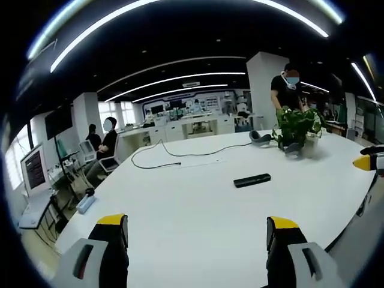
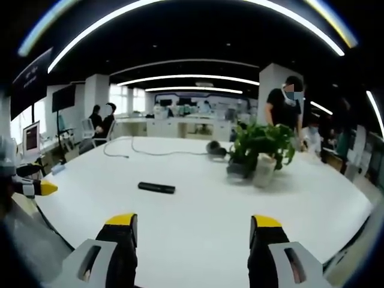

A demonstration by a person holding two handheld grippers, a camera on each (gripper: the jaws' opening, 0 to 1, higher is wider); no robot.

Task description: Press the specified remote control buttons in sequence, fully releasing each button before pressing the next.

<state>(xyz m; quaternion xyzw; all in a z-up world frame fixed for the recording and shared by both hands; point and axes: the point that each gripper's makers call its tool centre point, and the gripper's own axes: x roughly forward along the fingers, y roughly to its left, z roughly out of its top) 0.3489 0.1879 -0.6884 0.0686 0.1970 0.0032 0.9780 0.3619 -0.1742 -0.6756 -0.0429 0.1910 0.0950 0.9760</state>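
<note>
A slim black remote control (image 1: 252, 180) lies flat on the white table (image 1: 192, 204), a good way ahead of my left gripper (image 1: 197, 227), which stands open with nothing between its yellow-tipped jaws. In the right gripper view the same remote (image 2: 156, 188) lies ahead and to the left of my right gripper (image 2: 193, 223), also open and empty. The other gripper's yellow tip pokes in at the right edge of the left gripper view (image 1: 363, 162) and at the left edge of the right gripper view (image 2: 43, 188).
A potted green plant (image 1: 297, 129) (image 2: 261, 147) stands on the table beyond the remote, with headphones (image 1: 260, 138) beside it. A black cable (image 1: 174, 155) snakes across the far side. A person (image 1: 287, 87) stands behind the plant; others sit at desks far left.
</note>
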